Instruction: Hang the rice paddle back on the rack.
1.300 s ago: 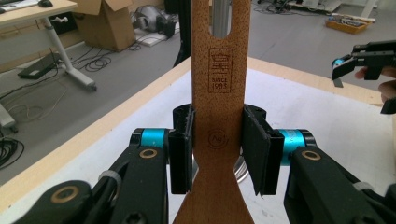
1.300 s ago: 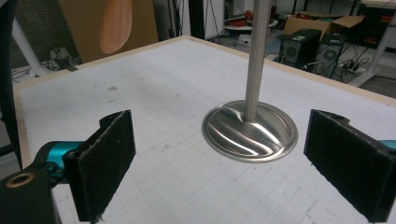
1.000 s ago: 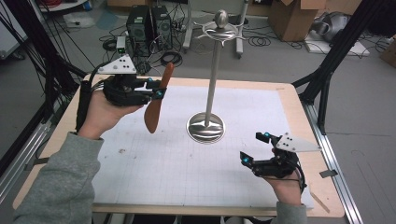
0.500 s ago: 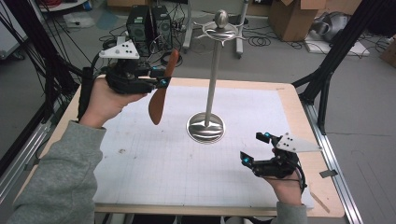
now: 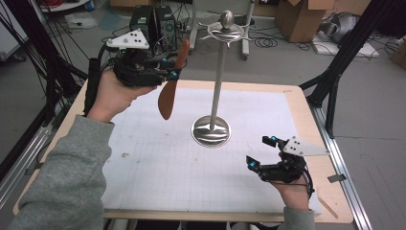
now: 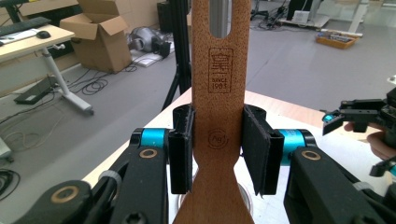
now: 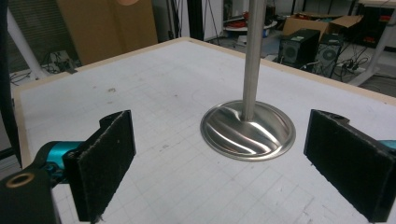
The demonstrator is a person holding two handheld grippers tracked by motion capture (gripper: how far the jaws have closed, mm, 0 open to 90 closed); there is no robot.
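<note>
Wooden spatula [image 6: 217, 140], brown, slotted handle, clamped in left claw [image 6: 217, 149]; right claw [image 7: 224, 163] open.

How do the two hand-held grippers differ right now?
The left gripper is shut on a brown wooden spatula; the right gripper stands open with nothing between its jaws. The left gripper is held up in the air beyond the table's far left edge, near the top of the metal stand; the right gripper sits low over the near right corner. Both have black padded jaws, blue-tipped joints and a grey three-cornered plate on top.
</note>
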